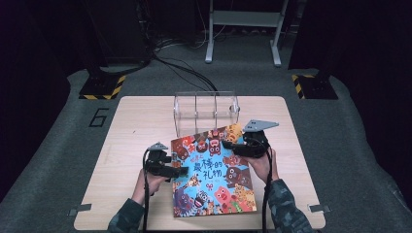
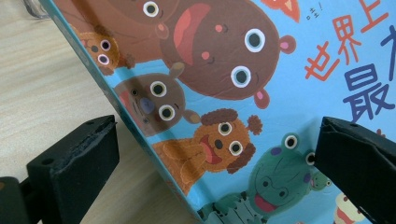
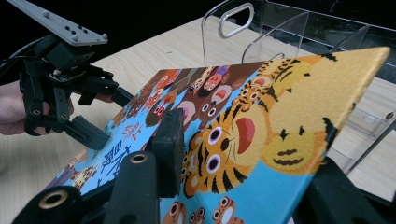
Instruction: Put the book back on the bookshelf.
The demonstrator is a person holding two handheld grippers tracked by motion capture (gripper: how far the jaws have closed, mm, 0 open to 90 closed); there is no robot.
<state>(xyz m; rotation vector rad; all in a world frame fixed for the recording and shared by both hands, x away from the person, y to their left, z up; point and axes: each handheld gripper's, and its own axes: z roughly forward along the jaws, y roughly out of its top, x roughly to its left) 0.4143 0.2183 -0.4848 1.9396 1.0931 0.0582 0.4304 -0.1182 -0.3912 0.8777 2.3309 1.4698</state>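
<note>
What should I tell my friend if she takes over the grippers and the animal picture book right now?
Right hand-held gripper: shut on the picture book, clamping its right edge near the far corner, which is lifted off the wooden table.
Left hand-held gripper: open, jaws straddling the book's left edge, not pressing.
Clear acrylic rack: just behind the book, slots empty.
Done: book gripped and tilted up on one side.
Left: probably close the left gripper, raise the book upright and slide it into a rack slot.

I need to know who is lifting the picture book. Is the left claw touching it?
Apart. In the left gripper view the left claw stands open astride the picture book's edge, with a clear gap between each jaw and the cover.
</note>
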